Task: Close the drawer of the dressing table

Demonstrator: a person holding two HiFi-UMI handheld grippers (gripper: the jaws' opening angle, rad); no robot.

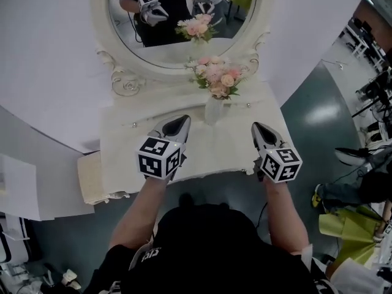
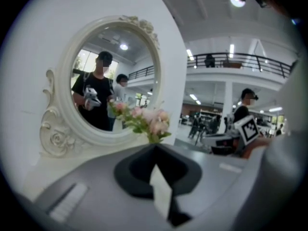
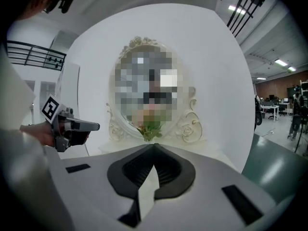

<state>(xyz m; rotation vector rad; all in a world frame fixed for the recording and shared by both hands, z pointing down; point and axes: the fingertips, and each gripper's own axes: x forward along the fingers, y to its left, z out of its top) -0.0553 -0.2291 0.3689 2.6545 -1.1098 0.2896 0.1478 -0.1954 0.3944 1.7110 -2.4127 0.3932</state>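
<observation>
Drawer does not stick out from the near edge of the dressing table point(image 1: 122, 146); we judge it closed. Left gripper point(image 1: 180, 121) and right gripper point(image 1: 257, 128) hover above, jaws clenched, empty. We should draw back clear of the vase point(image 1: 212, 111) between them.

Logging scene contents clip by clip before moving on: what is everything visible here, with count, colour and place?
dressing table: one, cream, centre, against the wall
wall: white, behind the table
mirror: one, oval, cream carved frame, at the table's back
vase: one, white, table top centre
flowers: one bunch, pink, in the vase
knobs: two, small, pale, left and right of the vase
floor: grey-green, right
left gripper: grey, shut, empty, before the table
right gripper: grey, shut, empty, beside it
</observation>
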